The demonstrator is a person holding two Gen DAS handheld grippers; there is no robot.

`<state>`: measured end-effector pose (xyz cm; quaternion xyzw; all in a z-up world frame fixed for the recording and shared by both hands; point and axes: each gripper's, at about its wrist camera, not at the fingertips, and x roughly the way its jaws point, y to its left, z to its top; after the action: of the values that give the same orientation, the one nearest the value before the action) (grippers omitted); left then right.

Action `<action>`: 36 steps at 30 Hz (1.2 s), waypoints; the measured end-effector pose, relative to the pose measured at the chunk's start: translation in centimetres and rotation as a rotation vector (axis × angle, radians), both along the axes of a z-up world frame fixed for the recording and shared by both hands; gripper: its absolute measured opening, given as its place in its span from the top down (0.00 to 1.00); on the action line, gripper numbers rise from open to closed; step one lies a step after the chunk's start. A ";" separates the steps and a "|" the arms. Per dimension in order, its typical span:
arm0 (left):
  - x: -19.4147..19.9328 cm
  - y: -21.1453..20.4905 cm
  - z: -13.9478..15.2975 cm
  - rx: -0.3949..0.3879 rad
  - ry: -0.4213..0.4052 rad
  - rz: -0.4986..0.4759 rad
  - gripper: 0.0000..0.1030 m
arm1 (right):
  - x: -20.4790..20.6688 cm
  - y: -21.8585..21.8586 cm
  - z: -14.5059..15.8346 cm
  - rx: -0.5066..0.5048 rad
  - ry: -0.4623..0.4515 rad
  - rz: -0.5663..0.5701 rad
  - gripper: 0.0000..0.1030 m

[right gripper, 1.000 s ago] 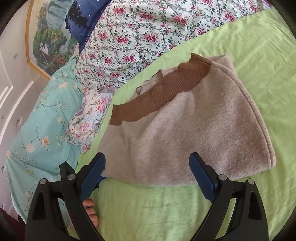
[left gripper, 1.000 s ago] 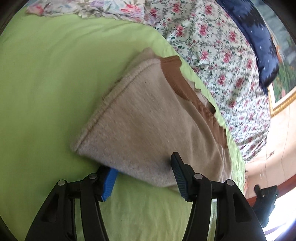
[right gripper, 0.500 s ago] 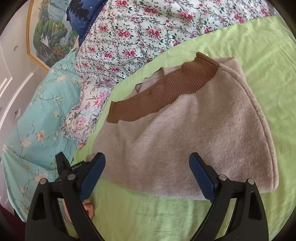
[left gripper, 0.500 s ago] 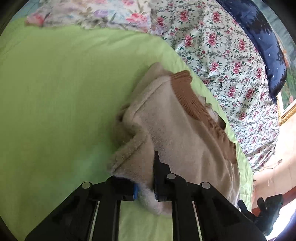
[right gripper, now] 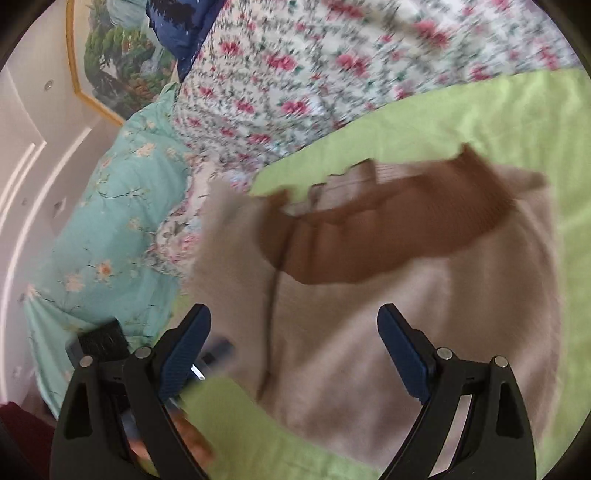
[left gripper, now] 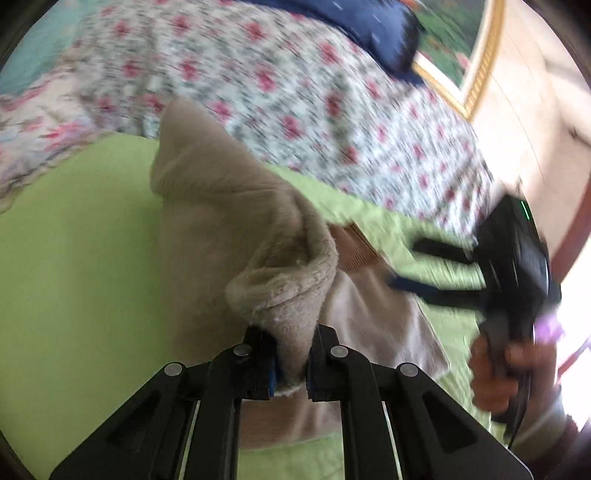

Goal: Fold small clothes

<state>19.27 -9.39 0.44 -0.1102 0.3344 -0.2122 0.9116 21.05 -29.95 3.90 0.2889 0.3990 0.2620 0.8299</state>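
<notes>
Left wrist view: the left gripper (left gripper: 291, 363) is clamped on a bunched corner of the beige knit sweater (left gripper: 221, 206). Its jaws have just been closing, and the fuzzy hem now sits pinched between them. That corner is lifted off the green bedsheet (left gripper: 74, 277) and curls over toward the rest of the garment, while the far part of the sweater lies on the sheet. The brown ribbed band (left gripper: 356, 254) shows just past the raised fold. To the right, blurred, a hand (left gripper: 495, 373) holds the right gripper (left gripper: 410, 266) over the sweater's other side. Behind the sheet lies a floral quilt (left gripper: 295, 92) with a navy pillow (left gripper: 369, 29) on top.

Right wrist view: the right gripper (right gripper: 295, 347) has its jaws wide apart with nothing pinched, hovering above the sweater (right gripper: 406, 332), which lies spread on the green bedsheet (right gripper: 480, 118) with the brown ribbed band (right gripper: 369, 240) along its far edge. At the left a beige flap (right gripper: 229, 236) stands raised (most likely the corner the other gripper carries). A teal floral blanket (right gripper: 110, 221) lies beyond it.

As I judge it, a fold is only just under way: one corner is taken up but not yet laid across. Left to do are bringing it over, flattening it, and any further folds.
</notes>
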 end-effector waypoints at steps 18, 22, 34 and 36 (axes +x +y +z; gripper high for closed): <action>-0.7 -5.3 1.3 0.019 -0.013 -0.127 0.91 | 6.3 1.5 1.4 -0.008 -0.030 0.026 0.83; -0.1 -10.0 1.4 0.019 -0.006 -0.199 0.91 | 5.0 -2.4 2.6 -0.107 -0.068 -0.031 0.83; 0.8 -17.2 -2.9 0.010 0.088 -0.326 0.90 | 2.3 -9.8 -1.1 -0.315 -0.023 -0.186 0.83; 1.5 -17.9 -4.2 0.022 0.128 -0.338 0.90 | 2.5 -10.1 -2.2 -0.398 0.011 -0.205 0.83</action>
<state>20.81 -27.29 -3.71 -0.0557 0.4077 -0.3512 0.8410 23.58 -40.00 1.66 0.1600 0.4161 0.0909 0.8905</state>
